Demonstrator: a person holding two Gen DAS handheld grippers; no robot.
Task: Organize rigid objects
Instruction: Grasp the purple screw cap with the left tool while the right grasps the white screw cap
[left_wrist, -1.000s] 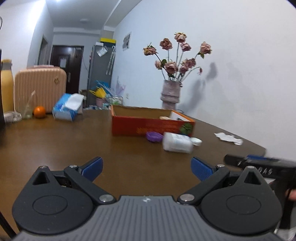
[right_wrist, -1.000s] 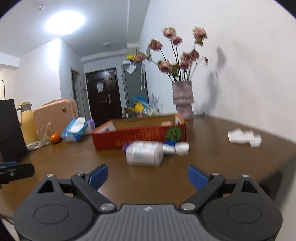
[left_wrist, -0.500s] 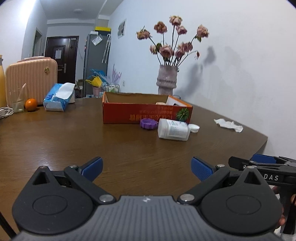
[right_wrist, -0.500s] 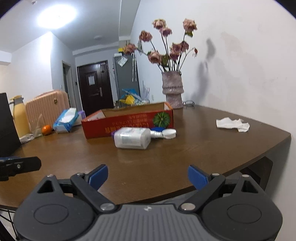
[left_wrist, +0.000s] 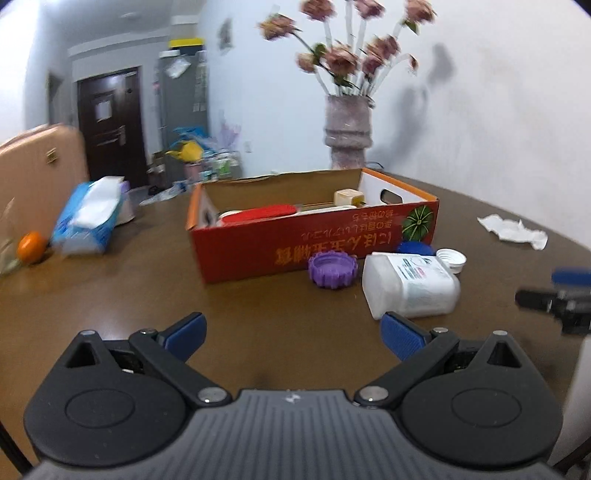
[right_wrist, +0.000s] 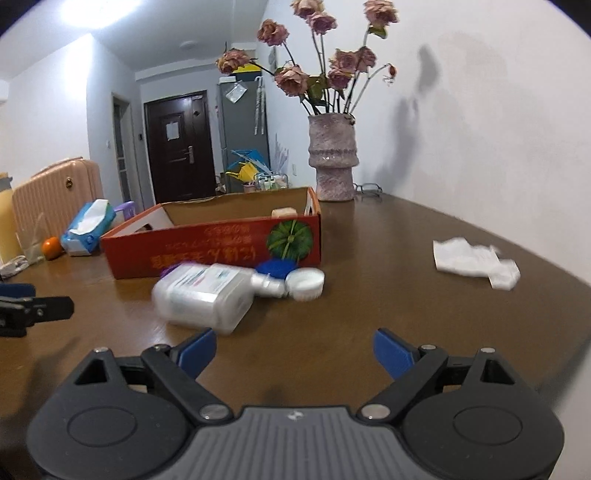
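A red cardboard box (left_wrist: 317, 236) stands on the brown table (left_wrist: 147, 295) and holds a red-and-white item (left_wrist: 258, 214) and a small cream block (left_wrist: 347, 196). In front of it lie a white bottle on its side (left_wrist: 410, 286), a purple ridged lid (left_wrist: 332, 268), a blue lid (left_wrist: 415, 248) and a white cap (left_wrist: 451, 258). My left gripper (left_wrist: 291, 334) is open and empty, short of the bottle. My right gripper (right_wrist: 293, 350) is open and empty; the bottle (right_wrist: 205, 295), white cap (right_wrist: 306, 282), blue lid (right_wrist: 277, 267) and box (right_wrist: 221, 243) lie ahead of it.
A vase of dried roses (right_wrist: 332, 158) stands behind the box by the wall. A crumpled tissue (right_wrist: 476, 262) lies on the right. A blue tissue pack (left_wrist: 88, 221), an orange (left_wrist: 31, 245) and a pink suitcase (left_wrist: 37, 166) are at the left. The table edge curves away on the right.
Both grippers have moved forward over the table toward the bottle and box, which now look larger. The left view now looks down into the box. Both stay open.
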